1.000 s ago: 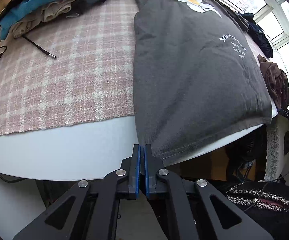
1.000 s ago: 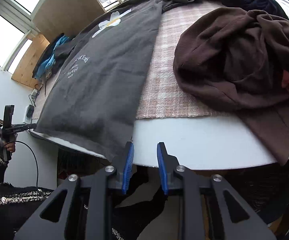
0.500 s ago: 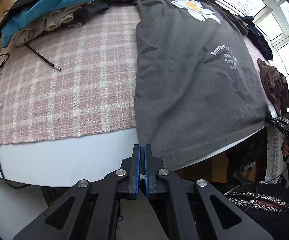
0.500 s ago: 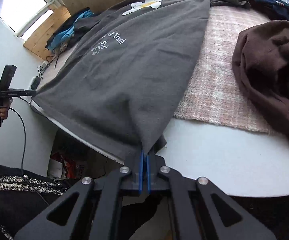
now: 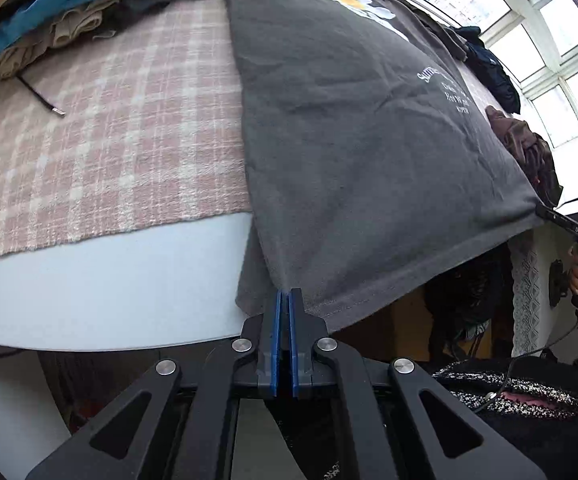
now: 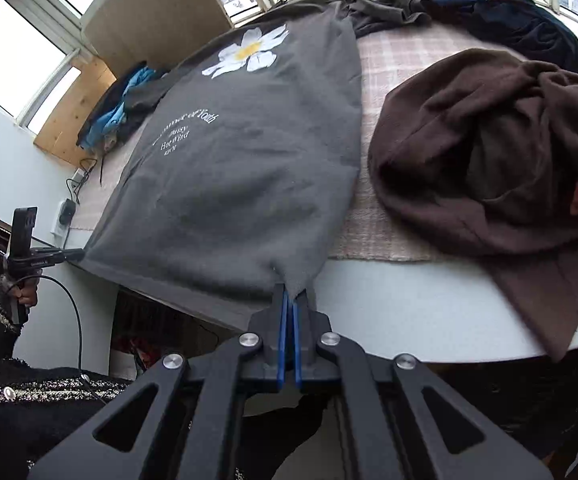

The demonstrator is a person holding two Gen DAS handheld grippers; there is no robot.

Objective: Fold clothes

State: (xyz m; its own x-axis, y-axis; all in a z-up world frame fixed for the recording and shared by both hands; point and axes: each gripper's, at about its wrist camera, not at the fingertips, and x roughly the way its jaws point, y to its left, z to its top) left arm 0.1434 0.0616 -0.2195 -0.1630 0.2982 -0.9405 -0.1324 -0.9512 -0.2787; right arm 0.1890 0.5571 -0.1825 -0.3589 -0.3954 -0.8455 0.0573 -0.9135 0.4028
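Observation:
A dark grey T-shirt (image 5: 353,128) with a white daisy print and white lettering lies spread on the pink plaid tablecloth (image 5: 109,128), its hem lifted off the near table edge. My left gripper (image 5: 285,294) is shut on one bottom corner of the hem. My right gripper (image 6: 289,294) is shut on the other bottom corner of the T-shirt (image 6: 241,168). The hem is stretched between the two. The right gripper also shows at the far right of the left wrist view (image 5: 545,214), and the left gripper at the left of the right wrist view (image 6: 77,256).
A crumpled brown garment (image 6: 497,152) lies right of the shirt, with dark navy clothes (image 6: 509,16) behind it. Folded blue and beige clothes (image 5: 61,12) are stacked at the far left. A black cable (image 5: 41,96) lies on the cloth. The white table rim (image 5: 109,280) runs along the near side.
My right gripper was open below the hem a second ago, then shut on the shirt corner. Both grippers have since lifted the hem and pulled it taut.

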